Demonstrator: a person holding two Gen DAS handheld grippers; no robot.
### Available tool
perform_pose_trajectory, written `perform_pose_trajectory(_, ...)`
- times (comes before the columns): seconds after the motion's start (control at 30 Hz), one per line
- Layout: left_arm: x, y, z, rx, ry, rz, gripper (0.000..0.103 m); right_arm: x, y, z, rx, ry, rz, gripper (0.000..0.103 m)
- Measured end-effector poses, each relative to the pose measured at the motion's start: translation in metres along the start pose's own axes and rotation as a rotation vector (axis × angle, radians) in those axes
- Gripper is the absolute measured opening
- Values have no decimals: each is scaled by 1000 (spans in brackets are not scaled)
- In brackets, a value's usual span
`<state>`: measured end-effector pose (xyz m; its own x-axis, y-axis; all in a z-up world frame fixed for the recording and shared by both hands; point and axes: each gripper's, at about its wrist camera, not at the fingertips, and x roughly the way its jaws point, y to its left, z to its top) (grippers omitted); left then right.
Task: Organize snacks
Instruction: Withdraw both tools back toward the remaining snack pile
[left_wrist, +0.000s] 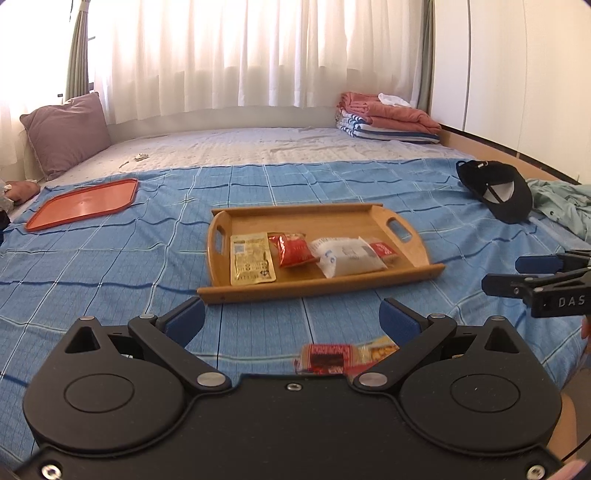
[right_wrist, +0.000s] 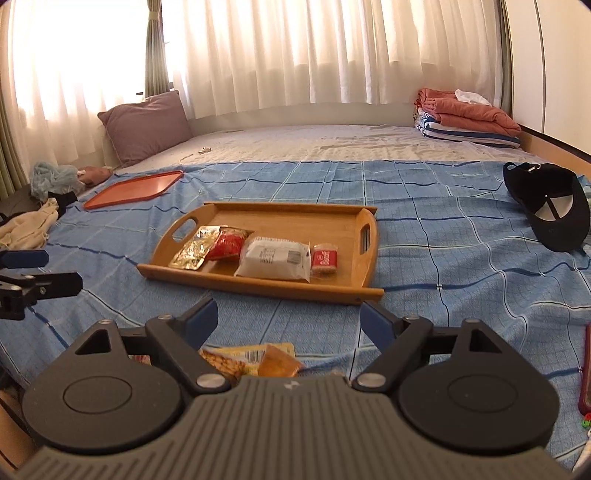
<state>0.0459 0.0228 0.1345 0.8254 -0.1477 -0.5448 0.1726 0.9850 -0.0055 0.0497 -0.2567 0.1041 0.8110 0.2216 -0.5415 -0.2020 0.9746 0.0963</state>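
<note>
so four snacks (left_wrist: 295, 254) lie in the wooden tray (left_wrist: 402, 258); loose packets (right_wrist: 255, 358) wait on the blanket nearer than the tray. left gripper (left_wrist: 291, 317) and right gripper (right_wrist: 286, 319) gape wide, both empty. next, probably, pinch a loose packet.

A bedroom in a home.
A wide bed (left_wrist: 258, 147) under a blue checked cover (left_wrist: 110, 258) fills the room, with a purple pillow (left_wrist: 66, 133) far left, folded blankets (left_wrist: 388, 118) far right, sheer white curtains (left_wrist: 240, 55) behind, and a black cap (left_wrist: 498, 192) at right.
</note>
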Motion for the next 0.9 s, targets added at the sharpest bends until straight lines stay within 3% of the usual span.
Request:
perform_pose_trajectory(0.43,4,-17,-45,6,10,30,101,16,2,-52,-10,52,-53,91)
perform_pose_trajectory(0.9,23,-38,-82,42,19,24,97,32,-3,-80,9,82,-95,91)
